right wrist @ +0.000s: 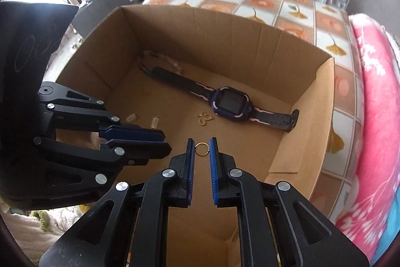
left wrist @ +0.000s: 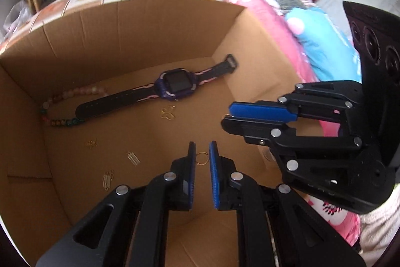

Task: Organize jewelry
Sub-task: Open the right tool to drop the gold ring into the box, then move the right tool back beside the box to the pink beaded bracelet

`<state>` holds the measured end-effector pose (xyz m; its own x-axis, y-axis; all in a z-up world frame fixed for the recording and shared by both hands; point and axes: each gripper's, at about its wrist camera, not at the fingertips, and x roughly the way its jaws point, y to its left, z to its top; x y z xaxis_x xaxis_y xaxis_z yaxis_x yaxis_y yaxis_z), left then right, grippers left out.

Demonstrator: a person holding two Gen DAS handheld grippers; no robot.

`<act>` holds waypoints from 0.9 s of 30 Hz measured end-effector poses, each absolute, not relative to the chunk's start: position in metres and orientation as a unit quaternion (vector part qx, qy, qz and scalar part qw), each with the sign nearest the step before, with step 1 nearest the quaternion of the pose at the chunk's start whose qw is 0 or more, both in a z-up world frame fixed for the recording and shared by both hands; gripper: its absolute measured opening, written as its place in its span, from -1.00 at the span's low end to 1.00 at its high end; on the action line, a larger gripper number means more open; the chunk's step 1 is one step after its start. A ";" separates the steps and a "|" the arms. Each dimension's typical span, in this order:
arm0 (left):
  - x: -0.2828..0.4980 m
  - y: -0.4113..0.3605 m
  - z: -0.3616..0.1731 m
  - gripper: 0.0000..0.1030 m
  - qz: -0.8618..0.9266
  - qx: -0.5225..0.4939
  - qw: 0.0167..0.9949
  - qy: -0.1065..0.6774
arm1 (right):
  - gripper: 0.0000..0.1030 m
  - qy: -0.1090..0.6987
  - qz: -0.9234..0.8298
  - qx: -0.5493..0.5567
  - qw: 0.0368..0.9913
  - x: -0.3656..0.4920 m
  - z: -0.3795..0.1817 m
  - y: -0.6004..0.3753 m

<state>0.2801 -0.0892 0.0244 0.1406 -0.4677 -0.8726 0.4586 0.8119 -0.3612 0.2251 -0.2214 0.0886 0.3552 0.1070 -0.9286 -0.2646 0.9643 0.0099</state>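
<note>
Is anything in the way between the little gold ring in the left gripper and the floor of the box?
Nothing visible does. The left gripper pinches the gold ring above bare box floor; the watch and charms lie farther in, and the right gripper is off to one side.

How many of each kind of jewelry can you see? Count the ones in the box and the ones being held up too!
Watch: 1
Bead string: 1
Gold butterfly charm: 1
Small gold charm: 1
Silver clips: 2
Gold rings: 2
Total: 8
</note>
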 end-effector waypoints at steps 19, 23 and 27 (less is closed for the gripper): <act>0.299 -0.081 0.013 -0.55 -0.290 -0.033 0.745 0.600 | -0.74 0.521 0.095 -0.039 0.847 0.205 0.121 -0.248; 0.294 -0.071 0.024 -0.55 -0.294 -0.044 0.756 0.583 | -0.69 0.505 0.095 -0.023 0.858 0.192 0.136 -0.257; 0.283 -0.055 0.042 -0.55 -0.300 -0.053 0.776 0.552 | -0.52 0.484 0.094 0.002 0.870 0.175 0.153 -0.266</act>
<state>0.2827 -0.0545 0.0421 0.2098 -0.5245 -0.8251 0.4069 0.8142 -0.4141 0.1749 -0.2665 0.1534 0.5144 0.1652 -0.8415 -0.1607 0.9825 0.0946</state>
